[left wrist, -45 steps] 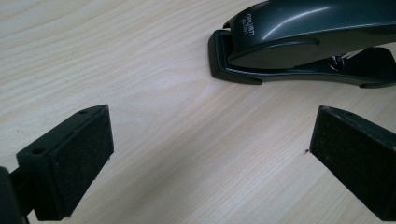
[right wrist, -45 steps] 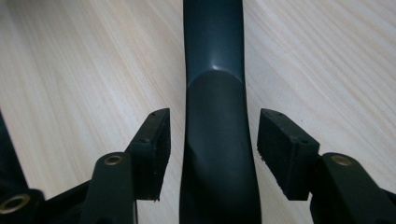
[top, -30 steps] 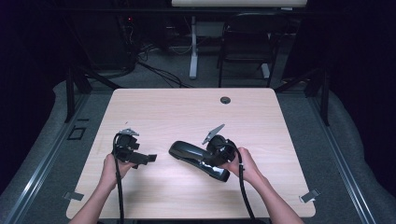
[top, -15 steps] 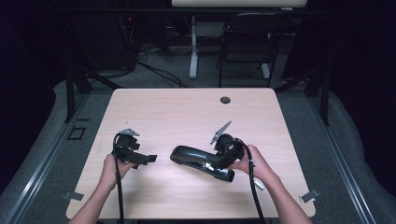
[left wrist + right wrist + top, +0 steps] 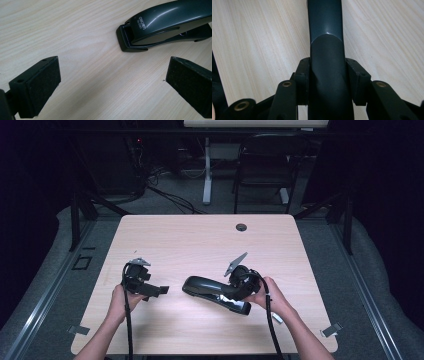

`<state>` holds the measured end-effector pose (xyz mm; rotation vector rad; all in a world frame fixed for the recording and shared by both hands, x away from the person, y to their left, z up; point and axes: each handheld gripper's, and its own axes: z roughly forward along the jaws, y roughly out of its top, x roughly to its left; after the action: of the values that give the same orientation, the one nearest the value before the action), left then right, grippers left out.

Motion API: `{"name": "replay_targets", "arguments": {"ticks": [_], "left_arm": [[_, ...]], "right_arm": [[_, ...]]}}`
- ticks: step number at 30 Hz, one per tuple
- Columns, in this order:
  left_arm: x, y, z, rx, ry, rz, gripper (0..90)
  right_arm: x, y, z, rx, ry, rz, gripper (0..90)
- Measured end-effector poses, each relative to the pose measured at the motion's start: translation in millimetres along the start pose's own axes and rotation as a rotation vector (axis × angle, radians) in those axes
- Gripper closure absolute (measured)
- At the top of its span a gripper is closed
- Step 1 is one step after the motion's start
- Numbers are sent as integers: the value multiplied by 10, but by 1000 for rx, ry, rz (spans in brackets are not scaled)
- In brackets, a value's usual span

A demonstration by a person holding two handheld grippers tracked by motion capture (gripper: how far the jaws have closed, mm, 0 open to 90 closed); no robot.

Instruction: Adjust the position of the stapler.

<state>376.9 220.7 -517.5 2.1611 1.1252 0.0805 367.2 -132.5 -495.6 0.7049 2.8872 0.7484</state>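
High view: above person's side, looks forward and down over whole table [image 5: 200, 240], far off. Left gripper view: low, close, faces stapler [image 5: 165, 22] nose. Right gripper view: closer, along stapler's back. All share stapler and tabletop.

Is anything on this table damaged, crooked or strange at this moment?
Nothing stands out. The black stapler lies flat and whole on the table, slanted only because the right tongs clamp its rear end. The left tongs stand open, apart from its front.
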Motion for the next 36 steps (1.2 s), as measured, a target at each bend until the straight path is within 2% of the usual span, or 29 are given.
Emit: {"name": "replay_targets", "arguments": {"ticks": [5,8,11,13,14,15,20,21,23,26,27,28,30,36], "left_arm": [[-22,3,16,10,-8,5,0],[-23,3,24,11,-11,8,0],[-17,-6,18,10,-13,4,0],[-12,-9,12,10,-14,1,0],[-10,-10,11,10,-15,0,0],[-9,-10,11,11,-15,1,0],[-14,-5,17,14,-22,7,0],[-16,-6,20,13,-21,7,0],[-19,-6,19,13,-20,6,0],[-24,2,19,12,-17,10,0],[-27,6,23,12,-16,9,0],[-33,10,26,12,-15,10,0],[-46,17,29,12,-12,16,0],[-53,12,38,14,-9,17,0]], "right_arm": [[-18,-30,-5,-22,15,-53,585],[-42,-60,-20,-23,52,-119,584],[-74,-105,-54,-6,74,-148,580],[-79,-108,-70,21,69,-135,555],[-67,-109,-88,49,62,-139,491],[-64,-112,-117,73,61,-140,465],[-67,-228,-338,79,23,-101,477],[-63,-260,-375,88,5,-102,479],[-45,-347,-419,96,-35,-64,486],[-47,-471,-433,62,-31,7,510],[-46,-482,-443,73,-42,5,552],[-34,-497,-435,53,-30,19,569],[-22,-488,-426,53,-64,14,565],[-68,-483,-398,33,-107,24,544]]}}
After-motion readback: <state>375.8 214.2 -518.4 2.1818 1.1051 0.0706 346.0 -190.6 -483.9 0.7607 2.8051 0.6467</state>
